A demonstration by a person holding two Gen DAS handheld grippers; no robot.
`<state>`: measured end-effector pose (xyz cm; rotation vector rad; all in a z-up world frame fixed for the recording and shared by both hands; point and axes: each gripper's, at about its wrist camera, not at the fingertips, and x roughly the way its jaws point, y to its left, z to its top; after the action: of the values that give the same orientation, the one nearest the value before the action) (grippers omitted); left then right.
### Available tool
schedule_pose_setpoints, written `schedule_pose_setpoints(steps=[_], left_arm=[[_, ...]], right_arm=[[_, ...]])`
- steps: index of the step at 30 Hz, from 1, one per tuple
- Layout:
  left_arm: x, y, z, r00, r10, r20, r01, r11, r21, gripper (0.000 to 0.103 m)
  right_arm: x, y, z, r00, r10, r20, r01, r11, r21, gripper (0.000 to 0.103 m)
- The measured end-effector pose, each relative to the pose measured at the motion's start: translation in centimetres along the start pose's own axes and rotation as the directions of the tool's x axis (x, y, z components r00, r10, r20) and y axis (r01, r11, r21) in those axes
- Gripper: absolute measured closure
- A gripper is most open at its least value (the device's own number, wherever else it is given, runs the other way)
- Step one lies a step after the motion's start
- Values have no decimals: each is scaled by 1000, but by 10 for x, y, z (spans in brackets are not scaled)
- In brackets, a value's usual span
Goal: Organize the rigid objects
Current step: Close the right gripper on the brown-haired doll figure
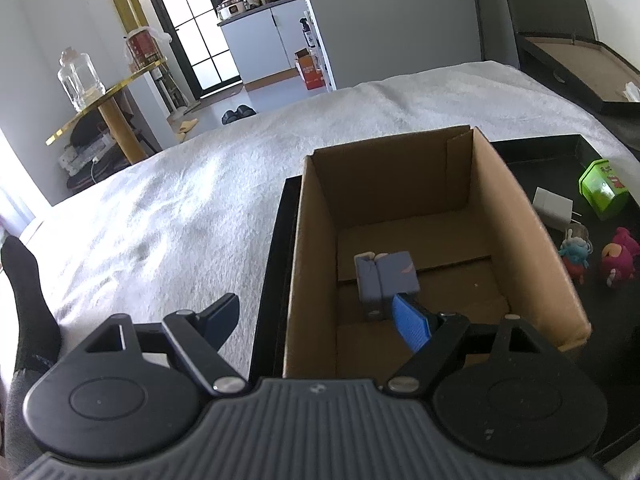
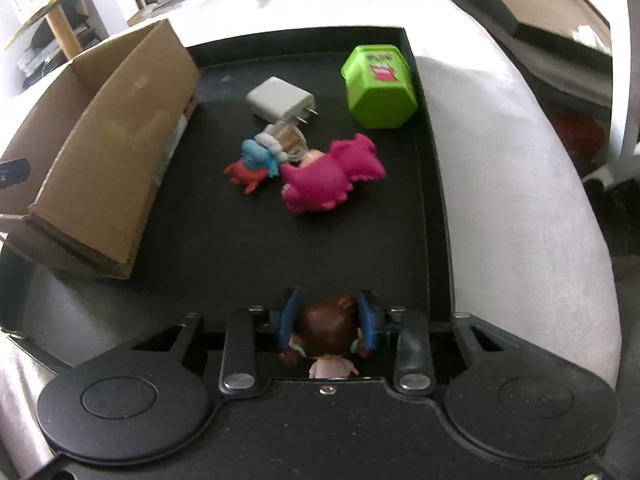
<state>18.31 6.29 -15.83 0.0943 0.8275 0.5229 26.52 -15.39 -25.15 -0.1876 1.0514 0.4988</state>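
A cardboard box [image 1: 504, 216] stands on a black tray [image 2: 360, 248]; it also shows in the right wrist view [image 2: 112, 152]. A grey-blue block [image 1: 386, 280] lies inside it. My left gripper [image 1: 316, 320] is open, straddling the box's near left wall, with one finger inside near the block. My right gripper [image 2: 329, 326] is shut on a small doll with brown hair [image 2: 326, 330]. On the tray lie a white charger [image 2: 280, 100], a green container [image 2: 378, 86], a pink plush [image 2: 332, 178], a blue and red figure [image 2: 254, 162] and a clear small item [image 2: 290, 140].
The tray sits on a white bed cover [image 1: 192, 200]. A gold-edged side table with a glass jar [image 1: 78, 80] stands at far left. A dark open box [image 1: 580, 76] lies at right. A black sock [image 1: 24, 300] shows at the left edge.
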Motion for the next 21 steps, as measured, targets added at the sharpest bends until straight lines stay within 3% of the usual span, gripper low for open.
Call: schedule_pose_setpoints(steps=[3,4,5,11,12,14,15,16,21], left_arm=[[0,6,-1,1000,-9,3,9,1000,-25,20],[-1,8,-1,1000,-10,4,10,999,-31,20],[-1,10,-2,1000,-12,3,12,999,-37,20],[-1,17,-4,1000,-24,4,24,998,-53,20],[-1,17,-4,1000,-25,4,25,998,-55,20],[-2,18,-4,1000,-24,5,24,998,-60,20],[-2,18,-4,1000,-25,7,25,998,-63,20],[-2,19,-4,1000,-27,9,27,998,-64,20],[-4,19,-4,999,-31,14,32,998,-61,20]], right_arm=[[-7,7,4,1000,10,16,-10,1000,-2,75],[-9,10,6,1000,9,23,-9,1000,-9,80],[-11,13,8,1000,9,25,-9,1000,-18,93],[-12,26,17,1000,7,22,-7,999,-32,93],[-14,27,17,1000,12,25,-12,1000,-22,89],[-18,28,16,1000,-1,27,2,1000,-24,69],[-20,28,15,999,-18,36,19,999,-35,53],[-19,29,14,999,-32,39,34,998,-43,45],[-13,23,11,999,-31,16,31,999,-19,40]])
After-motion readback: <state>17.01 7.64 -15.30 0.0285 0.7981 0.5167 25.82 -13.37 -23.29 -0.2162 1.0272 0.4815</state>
